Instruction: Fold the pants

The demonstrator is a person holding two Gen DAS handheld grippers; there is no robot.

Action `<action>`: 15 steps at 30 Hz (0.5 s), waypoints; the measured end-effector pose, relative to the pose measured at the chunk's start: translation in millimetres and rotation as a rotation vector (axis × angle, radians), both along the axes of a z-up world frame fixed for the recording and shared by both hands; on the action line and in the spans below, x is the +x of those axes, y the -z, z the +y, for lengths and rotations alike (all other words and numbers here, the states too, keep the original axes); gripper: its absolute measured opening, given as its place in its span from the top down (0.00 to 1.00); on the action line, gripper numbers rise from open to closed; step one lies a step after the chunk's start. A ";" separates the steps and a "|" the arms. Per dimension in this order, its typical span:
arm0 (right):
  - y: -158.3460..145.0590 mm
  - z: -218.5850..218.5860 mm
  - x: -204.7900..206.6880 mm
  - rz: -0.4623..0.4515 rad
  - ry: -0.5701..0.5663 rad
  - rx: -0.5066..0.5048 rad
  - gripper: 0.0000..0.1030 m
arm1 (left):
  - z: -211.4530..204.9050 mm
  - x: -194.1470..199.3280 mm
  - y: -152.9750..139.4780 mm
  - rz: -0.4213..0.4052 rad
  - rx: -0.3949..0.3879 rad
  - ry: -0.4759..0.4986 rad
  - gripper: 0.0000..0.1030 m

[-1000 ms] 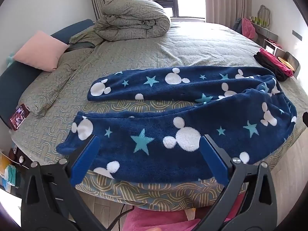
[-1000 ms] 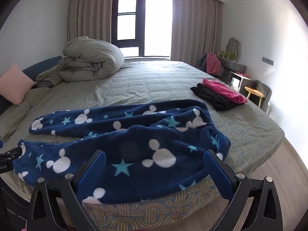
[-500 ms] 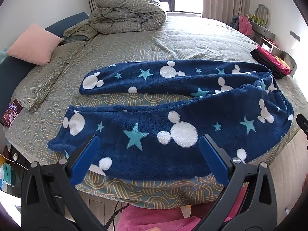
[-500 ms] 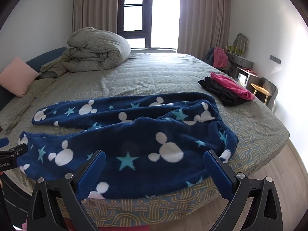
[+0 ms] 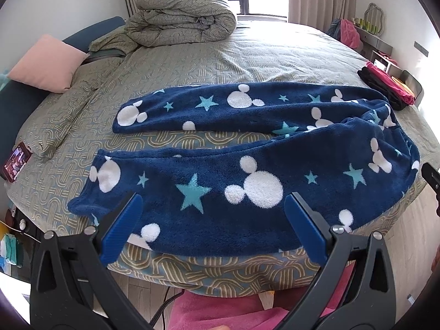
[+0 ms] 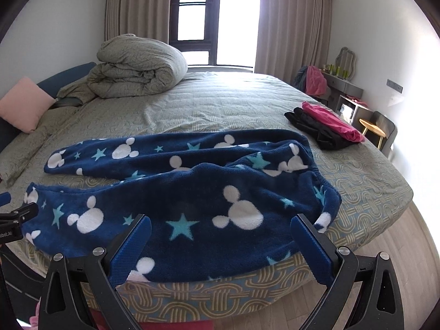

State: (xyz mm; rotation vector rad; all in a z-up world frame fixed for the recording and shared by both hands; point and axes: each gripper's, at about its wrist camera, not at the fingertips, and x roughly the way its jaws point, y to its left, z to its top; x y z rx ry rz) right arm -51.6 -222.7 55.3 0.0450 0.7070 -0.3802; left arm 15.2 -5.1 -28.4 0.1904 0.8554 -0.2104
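Navy fleece pants (image 5: 247, 165) with white mouse heads and teal stars lie spread on the bed, legs pointing left, waistband at the right; they also show in the right wrist view (image 6: 192, 192). The near leg hangs slightly over the bed's front edge. My left gripper (image 5: 213, 228) is open and empty, just above the near leg. My right gripper (image 6: 220, 247) is open and empty, over the near leg close to the waist. Neither touches the cloth.
A rolled grey duvet (image 5: 184, 13) and a pink pillow (image 5: 46, 63) sit at the back left. Folded black and pink clothes (image 6: 327, 126) lie at the bed's right edge. A phone (image 5: 15, 161) rests at the left edge. Wooden floor (image 6: 385, 247) lies below.
Both grippers have risen and tilted a little, so the pants sit lower and nearer in both views. The pants have not moved. Both jaws stay open.
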 end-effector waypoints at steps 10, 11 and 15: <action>1.4 5.1 -2.6 -0.001 -0.026 -0.022 0.00 | -0.9 0.4 2.5 0.023 0.006 -0.007 0.00; 1.7 4.9 -2.6 -0.001 -0.026 -0.020 0.00 | -1.3 0.6 2.5 0.027 0.006 -0.008 0.00; 3.1 2.9 -2.0 0.005 -0.023 -0.012 0.00 | -1.1 1.8 2.7 0.036 -0.004 -0.013 0.00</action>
